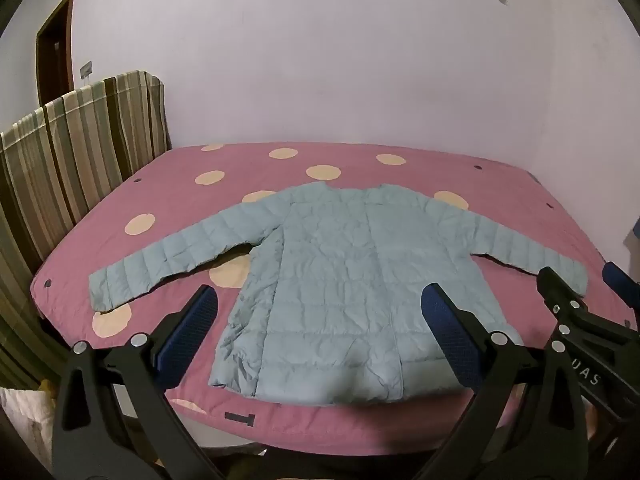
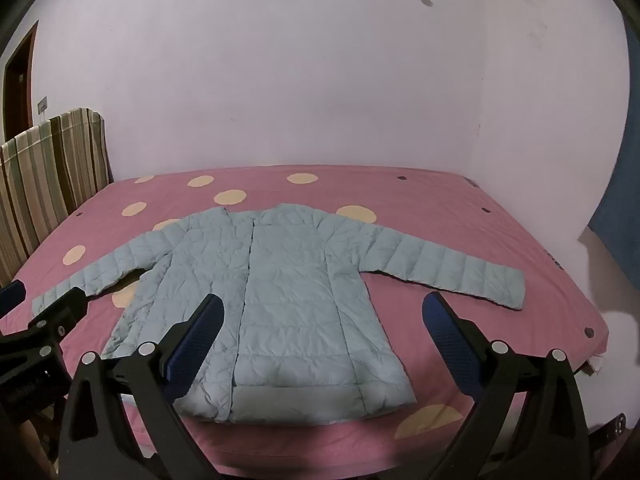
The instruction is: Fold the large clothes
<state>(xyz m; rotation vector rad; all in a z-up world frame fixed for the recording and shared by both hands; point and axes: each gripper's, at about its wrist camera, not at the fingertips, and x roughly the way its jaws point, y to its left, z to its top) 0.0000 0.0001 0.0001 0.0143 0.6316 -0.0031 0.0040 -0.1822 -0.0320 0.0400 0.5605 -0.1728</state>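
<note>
Getting ready to fold the jacket

The pale blue jacket is lying flat, sleeves outspread, on the pink bed. The left gripper and right gripper are hovering wide apart, empty; grasping a sleeve likely comes next.

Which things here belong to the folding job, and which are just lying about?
Job: light blue puffer jacket, spread flat; left gripper and right gripper, both open.
Just there: pink dotted bed, striped cloth, door.
</note>
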